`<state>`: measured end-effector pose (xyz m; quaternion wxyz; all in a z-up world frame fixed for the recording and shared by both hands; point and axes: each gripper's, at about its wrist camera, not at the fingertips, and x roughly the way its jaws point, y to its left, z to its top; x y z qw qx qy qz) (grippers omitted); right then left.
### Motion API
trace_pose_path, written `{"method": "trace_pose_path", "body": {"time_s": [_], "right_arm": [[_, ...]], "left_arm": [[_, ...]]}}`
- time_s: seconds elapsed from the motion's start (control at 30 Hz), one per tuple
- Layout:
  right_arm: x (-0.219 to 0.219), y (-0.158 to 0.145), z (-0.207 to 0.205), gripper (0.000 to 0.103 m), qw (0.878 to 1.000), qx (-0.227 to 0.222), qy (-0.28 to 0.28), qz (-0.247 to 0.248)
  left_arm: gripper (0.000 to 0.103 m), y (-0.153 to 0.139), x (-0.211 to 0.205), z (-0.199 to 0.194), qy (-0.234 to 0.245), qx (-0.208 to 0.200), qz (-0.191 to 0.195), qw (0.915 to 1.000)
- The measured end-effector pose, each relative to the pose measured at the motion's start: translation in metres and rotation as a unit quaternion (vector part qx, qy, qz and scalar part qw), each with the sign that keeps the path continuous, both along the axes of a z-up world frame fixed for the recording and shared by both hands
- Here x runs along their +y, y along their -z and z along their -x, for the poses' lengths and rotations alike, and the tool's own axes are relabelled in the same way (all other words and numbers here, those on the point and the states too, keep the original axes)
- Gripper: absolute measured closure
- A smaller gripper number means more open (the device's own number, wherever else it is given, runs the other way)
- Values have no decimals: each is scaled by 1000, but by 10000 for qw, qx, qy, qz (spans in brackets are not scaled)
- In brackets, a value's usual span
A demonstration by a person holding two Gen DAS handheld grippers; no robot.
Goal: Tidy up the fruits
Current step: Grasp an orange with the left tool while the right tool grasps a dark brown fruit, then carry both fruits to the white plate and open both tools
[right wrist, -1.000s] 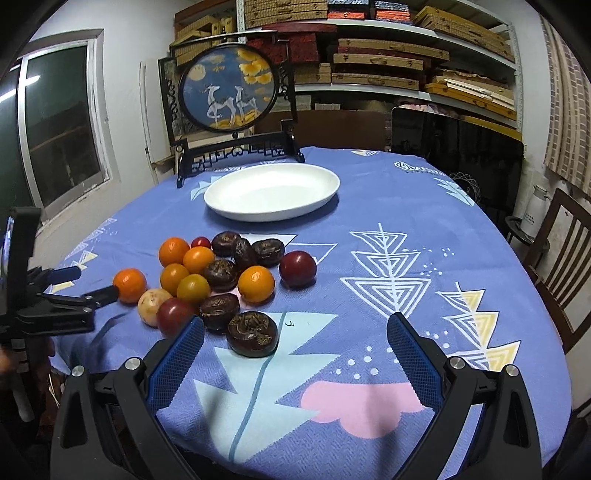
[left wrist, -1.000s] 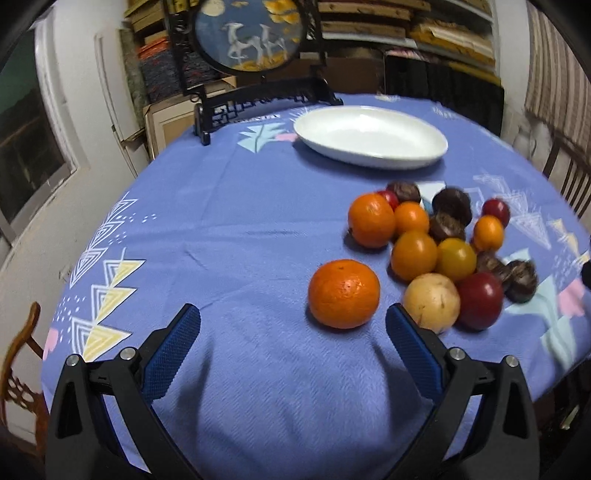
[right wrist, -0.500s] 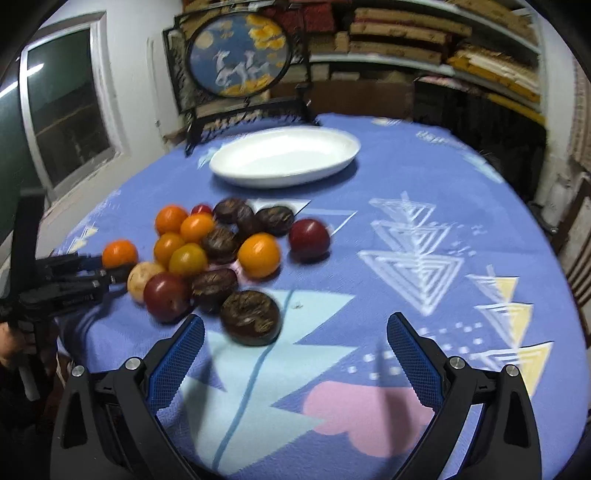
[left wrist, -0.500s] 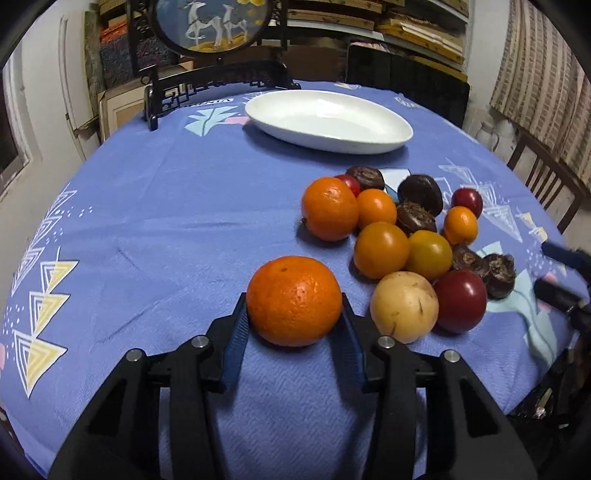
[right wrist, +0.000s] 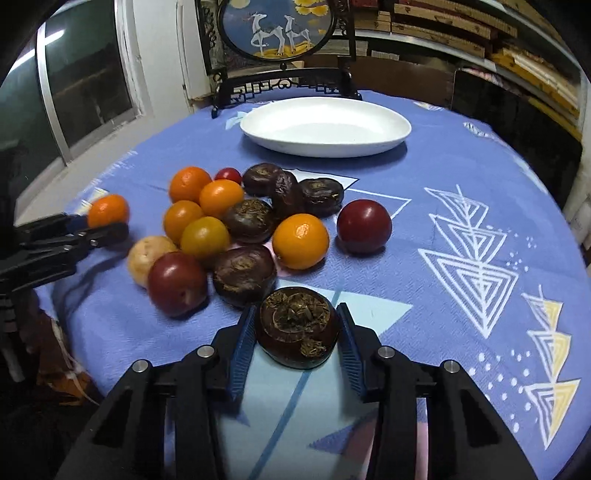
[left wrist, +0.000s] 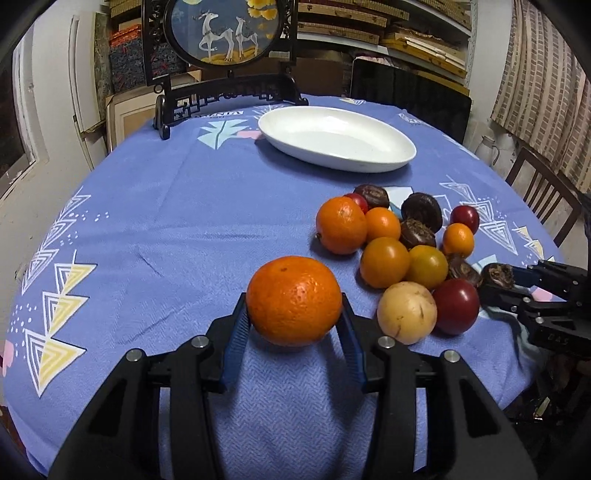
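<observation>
My left gripper (left wrist: 293,321) is shut on a large orange mandarin (left wrist: 293,300), held just above the blue tablecloth; it also shows in the right wrist view (right wrist: 108,209). My right gripper (right wrist: 297,334) is shut on a dark brown wrinkled fruit (right wrist: 297,332) at the near edge of the fruit pile. The pile (right wrist: 240,221) holds several orange, red, yellow and dark brown fruits. A white oval plate (left wrist: 336,138), empty, lies beyond the pile; it also shows in the right wrist view (right wrist: 325,125).
A round table with a blue patterned cloth (left wrist: 166,206) carries everything. A dark wooden stand with a round deer picture (left wrist: 227,33) stands behind the plate. Shelves line the back wall. A wooden chair (left wrist: 543,195) stands at the right.
My left gripper closed on the mandarin and lifted it slightly. My right gripper moved forward to the pile and closed on the dark brown fruit.
</observation>
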<state>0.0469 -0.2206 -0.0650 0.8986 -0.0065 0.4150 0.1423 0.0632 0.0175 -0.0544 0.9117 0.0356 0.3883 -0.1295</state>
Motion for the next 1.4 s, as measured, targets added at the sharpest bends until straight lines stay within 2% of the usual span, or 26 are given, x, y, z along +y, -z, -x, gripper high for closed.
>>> {"method": "trace_pose_path", "body": {"time_s": [0.17,0.27,0.4,0.57,0.73,0.77,0.8,0.83,0.87,0.93,1.0,1.07,1.27,1.4], "right_arm": [[-20,-40,0,59,9986,-325,-35,-410],[-33,-66,-18,59,9975,-496,38,-511],[-46,-84,-68,59,9963,-537,104,-664],[-45,-76,-143,59,9966,-197,124,-790],[-36,-51,-216,59,9965,107,229,-797],[-36,-49,-224,58,9963,108,253,-816],[-36,-48,-235,49,9963,78,352,-784],[-39,-49,-239,29,9958,38,525,-743],[-42,-52,-237,25,9945,-74,584,-862],[-42,-56,-227,25,9945,-230,560,-858],[-42,-59,-209,25,9954,-386,614,-633],[-46,-58,-190,25,9950,-419,620,-665],[-63,-52,-112,25,9925,-477,716,-869],[-63,-49,-76,22,9917,-478,705,-965]], "left_arm": [[58,-26,-5,-7,199,-217,108,9995],[58,-41,-12,-24,398,-214,206,9988],[58,-54,-34,-68,586,-199,195,9979],[58,-51,-65,-138,702,16,131,9974],[58,-29,-85,-206,634,473,21,9969],[55,-24,-88,-216,608,543,-14,9967],[50,-20,-90,-227,511,580,-60,9970],[37,-19,-89,-232,417,589,-61,9974],[28,-21,-85,-235,335,571,15,9978],[20,-30,-75,-229,233,375,243,9987],[19,-38,-67,-213,199,168,241,9994],[19,-42,-62,-195,250,91,214,9994],[19,-39,-49,-107,722,-71,-34,9974],[17,-28,-37,-51,962,37,-100,9953]]}}
